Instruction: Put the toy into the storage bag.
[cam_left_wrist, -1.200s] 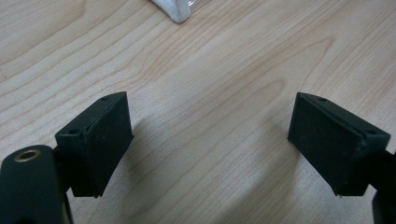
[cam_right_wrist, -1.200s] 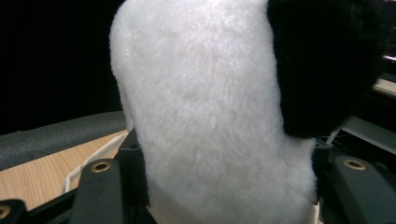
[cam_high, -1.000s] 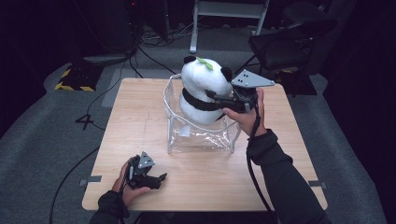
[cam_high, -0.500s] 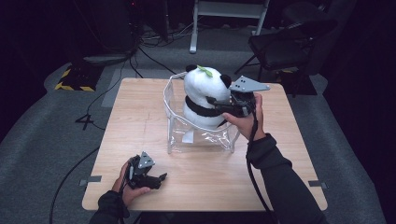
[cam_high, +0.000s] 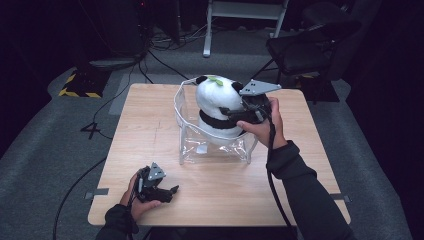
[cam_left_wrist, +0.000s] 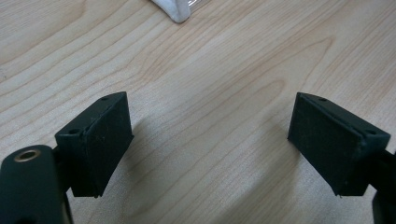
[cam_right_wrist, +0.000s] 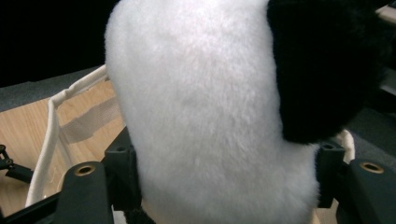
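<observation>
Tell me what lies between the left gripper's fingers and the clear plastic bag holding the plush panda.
Only bare wooden tabletop; the high view shows that stretch between the left gripper and the clear plastic bag with the plush panda.

Lighting falls from above onto the table; the surrounding room is dark. The high view is soft and slightly grainy. In the left gripper view, soft shadows lie under the jaws. The plush panda appears close and blurred, without glare.

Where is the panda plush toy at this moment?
In the high view the panda plush toy stands in the clear bag at the table's far middle; the right gripper, its jaws just opening, is around its right side.
</observation>
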